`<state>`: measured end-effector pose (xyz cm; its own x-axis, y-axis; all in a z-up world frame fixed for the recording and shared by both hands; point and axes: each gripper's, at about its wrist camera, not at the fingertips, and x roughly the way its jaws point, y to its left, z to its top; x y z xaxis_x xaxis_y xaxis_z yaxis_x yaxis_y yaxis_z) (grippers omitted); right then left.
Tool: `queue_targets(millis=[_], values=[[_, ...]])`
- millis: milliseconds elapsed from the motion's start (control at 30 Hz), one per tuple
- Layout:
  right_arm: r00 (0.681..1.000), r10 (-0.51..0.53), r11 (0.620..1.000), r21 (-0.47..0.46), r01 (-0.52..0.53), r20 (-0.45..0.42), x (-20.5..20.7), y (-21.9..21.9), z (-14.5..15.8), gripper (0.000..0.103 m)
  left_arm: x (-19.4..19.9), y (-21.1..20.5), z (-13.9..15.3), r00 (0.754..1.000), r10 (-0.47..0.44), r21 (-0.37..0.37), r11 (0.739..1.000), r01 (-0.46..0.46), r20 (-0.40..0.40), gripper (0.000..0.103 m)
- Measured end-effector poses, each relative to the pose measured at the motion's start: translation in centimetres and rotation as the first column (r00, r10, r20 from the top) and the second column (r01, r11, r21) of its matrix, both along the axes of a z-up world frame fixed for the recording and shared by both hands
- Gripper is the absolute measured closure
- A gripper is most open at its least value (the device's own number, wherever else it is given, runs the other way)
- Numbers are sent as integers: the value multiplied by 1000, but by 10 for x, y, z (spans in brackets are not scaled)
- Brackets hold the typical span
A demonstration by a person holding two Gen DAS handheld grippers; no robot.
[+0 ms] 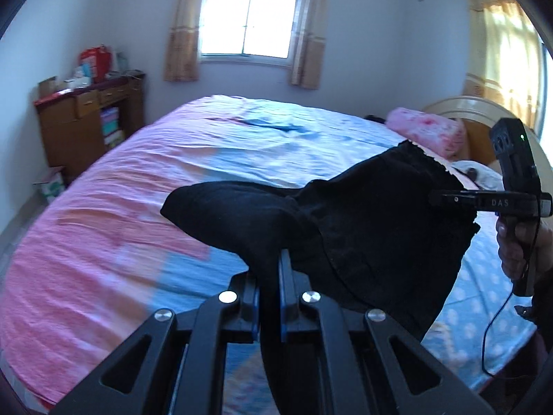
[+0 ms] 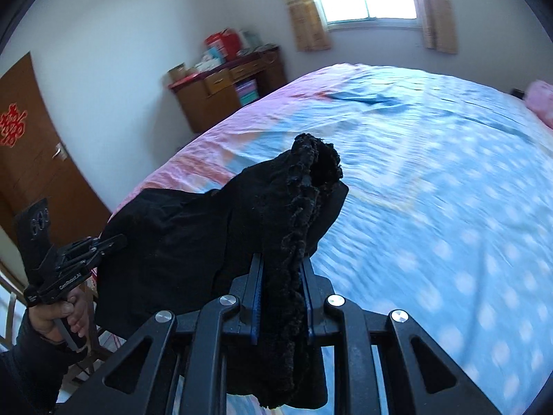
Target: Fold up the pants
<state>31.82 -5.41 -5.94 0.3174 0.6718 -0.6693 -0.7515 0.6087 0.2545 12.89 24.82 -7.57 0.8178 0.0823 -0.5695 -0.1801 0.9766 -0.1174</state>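
Black pants [image 1: 363,221] hang in the air above the bed [image 1: 103,242], stretched between both grippers, no part of the cloth visibly resting on the sheet. Left gripper [image 1: 269,269] is clamped nearly shut on a thin fold of the fabric, which bulges out past its fingertips. Right gripper [image 2: 281,276] pinches a thicker, fuzzy bunched edge (waistband or hem, cannot tell), jaws a little wider apart and pressing the cloth on both sides.

Readable writing: "DAS" on the side of the right gripper as seen from the left wrist view [image 1: 501,204]; "GenRobot.AI" or similar on the left gripper body in the right wrist view [image 2: 69,280], blurry. A red double-happiness character sits on the brown door [image 2: 20,159].

Only the right view shows the door. Only the left view shows the pink pillow roll [image 1: 425,131] with the headboard [image 1: 459,107] behind it. Both show the wooden desk [image 1: 86,117] and window [image 1: 249,20].
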Motion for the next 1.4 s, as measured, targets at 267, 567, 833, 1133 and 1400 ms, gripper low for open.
queue_targets(millis=[267, 567, 833, 1133, 1400], values=[[997, 60, 998, -14, -61, -41, 30, 69, -26, 85, 6, 39, -21, 995, 88, 5, 996, -88, -41, 95], [991, 44, 998, -49, -51, -129, 49, 74, -69, 85, 12, 43, -50, 991, 93, -2, 996, -93, -95, 93], [982, 21, 995, -91, -39, -189, 60, 79, -89, 82, 19, 43, -71, 981, 123, 50, 992, -117, -152, 65], [973, -64, 991, -129, 36, -221, 73, 74, -107, 41, 17, 58, -84, 964, 203, 35, 979, -200, -171, 19], [969, -106, 990, -113, 83, -224, 71, 62, -105, 40, 7, 58, -83, 959, 219, 23, 976, -219, -178, 8]])
